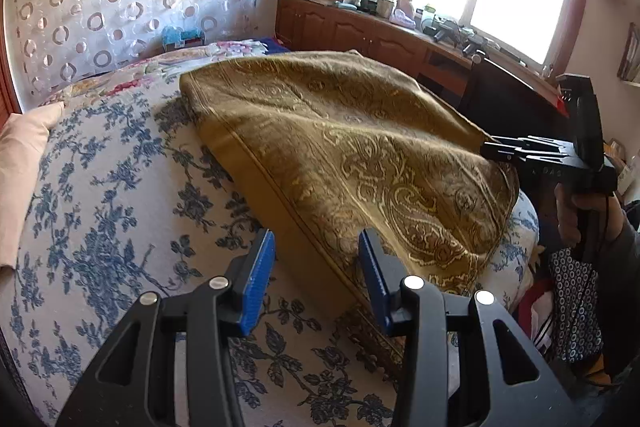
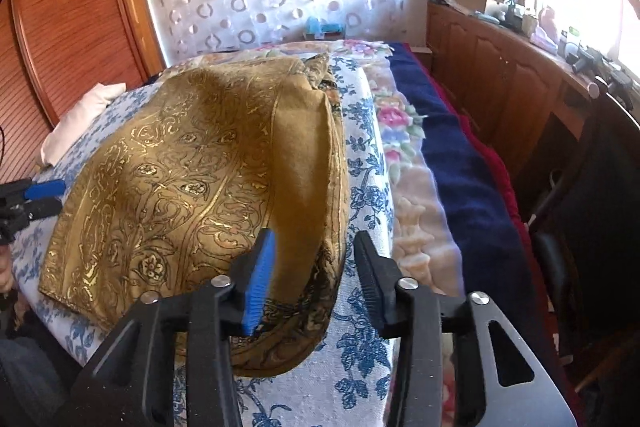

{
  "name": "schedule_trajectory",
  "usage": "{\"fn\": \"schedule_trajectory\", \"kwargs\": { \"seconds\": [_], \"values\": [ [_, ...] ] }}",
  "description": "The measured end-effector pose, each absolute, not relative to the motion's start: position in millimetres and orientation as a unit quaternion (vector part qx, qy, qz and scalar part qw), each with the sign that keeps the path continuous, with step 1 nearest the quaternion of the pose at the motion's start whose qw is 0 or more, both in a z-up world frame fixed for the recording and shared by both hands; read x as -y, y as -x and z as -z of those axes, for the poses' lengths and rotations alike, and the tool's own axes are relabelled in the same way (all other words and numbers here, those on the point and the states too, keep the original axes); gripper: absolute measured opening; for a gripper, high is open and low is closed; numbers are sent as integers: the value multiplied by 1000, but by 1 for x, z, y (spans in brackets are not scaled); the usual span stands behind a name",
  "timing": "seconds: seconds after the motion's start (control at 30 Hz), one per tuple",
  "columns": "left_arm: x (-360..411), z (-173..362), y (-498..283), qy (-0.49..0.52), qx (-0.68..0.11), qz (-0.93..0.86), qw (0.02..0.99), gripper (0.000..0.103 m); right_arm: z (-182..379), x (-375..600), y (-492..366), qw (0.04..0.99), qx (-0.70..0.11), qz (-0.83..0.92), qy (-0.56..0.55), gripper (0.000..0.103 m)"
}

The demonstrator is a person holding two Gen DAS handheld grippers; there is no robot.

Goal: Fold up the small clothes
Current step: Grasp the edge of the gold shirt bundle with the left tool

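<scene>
Gold paisley cloth lies on floral bedspread, pillow beside.

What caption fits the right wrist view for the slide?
Right gripper open above the near edge of a gold paisley cloth lying folded on a blue-floral bedspread.

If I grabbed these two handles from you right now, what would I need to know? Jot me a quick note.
Left gripper: jaws open, nothing held, hovering at the near edge of the gold patterned cloth.
Right gripper: jaws open and not pinching; the cloth's right edge lies just below and between them.
Cloth: lying on the blue floral bedspread, doubled over along its right side, with that side still lumpy.
Done: looks like one fold is laid down.
Left: probably smooth it flat, then fold again into a smaller shape. Nothing else on the bed needs handling, as far as I can see.
</scene>
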State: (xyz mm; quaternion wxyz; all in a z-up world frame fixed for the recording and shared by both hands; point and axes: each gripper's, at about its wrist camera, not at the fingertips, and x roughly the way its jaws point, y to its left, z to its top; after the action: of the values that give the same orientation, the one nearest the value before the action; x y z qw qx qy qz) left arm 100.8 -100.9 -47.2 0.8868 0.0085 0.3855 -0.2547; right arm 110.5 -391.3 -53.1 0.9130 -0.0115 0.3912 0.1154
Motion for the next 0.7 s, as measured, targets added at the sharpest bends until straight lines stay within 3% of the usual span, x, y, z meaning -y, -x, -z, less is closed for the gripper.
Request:
{"fn": "schedule_trajectory", "kwargs": {
  "seconds": [0.23,0.33,0.7],
  "values": [
    [104,60,-102,-6,-404,256,878,42,55,384,-110,911,-393,-122,15,43],
    [105,66,-103,-3,-415,259,872,42,55,383,-111,911,-392,-124,15,50],
    [108,72,-98,-5,-425,261,866,42,56,377,-108,911,-390,-129,17,52]
  ]
}}
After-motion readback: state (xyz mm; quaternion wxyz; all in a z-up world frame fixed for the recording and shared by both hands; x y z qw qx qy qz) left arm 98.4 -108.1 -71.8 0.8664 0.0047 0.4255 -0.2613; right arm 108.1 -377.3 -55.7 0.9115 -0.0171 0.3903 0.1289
